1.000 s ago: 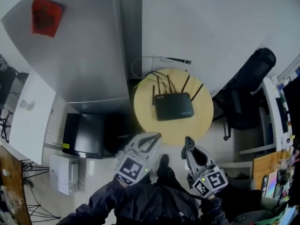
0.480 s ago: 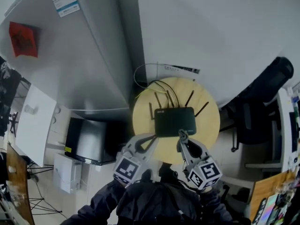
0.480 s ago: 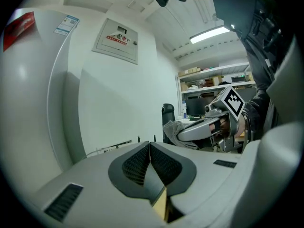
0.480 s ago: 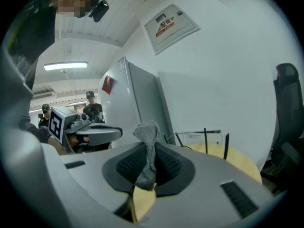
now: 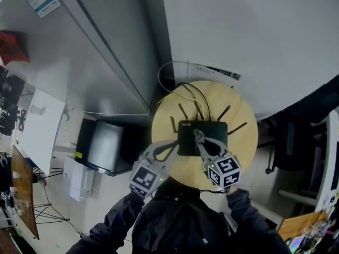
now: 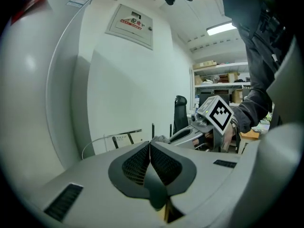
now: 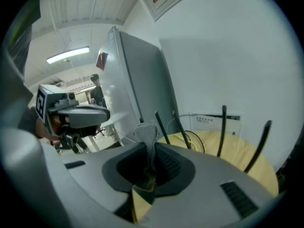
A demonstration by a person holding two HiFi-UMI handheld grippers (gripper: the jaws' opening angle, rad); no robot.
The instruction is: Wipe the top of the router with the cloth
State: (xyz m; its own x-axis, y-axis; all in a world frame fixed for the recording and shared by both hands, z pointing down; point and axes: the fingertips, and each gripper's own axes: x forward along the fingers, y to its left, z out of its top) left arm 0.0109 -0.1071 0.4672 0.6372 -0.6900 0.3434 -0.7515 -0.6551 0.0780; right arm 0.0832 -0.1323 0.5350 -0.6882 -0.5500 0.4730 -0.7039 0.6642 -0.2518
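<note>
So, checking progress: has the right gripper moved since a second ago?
Yes. The right gripper, shut on the cloth, has moved forward from the near edge of the table to over the router.

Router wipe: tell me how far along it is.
Done: the cloth is picked up, clamped in the right gripper. In hand: that gripper hangs over the top of the router on the round table; whether the cloth touches it cannot be told. The left gripper is shut and empty, beside the router. Left: apparently the whole wipe across the top.
</note>
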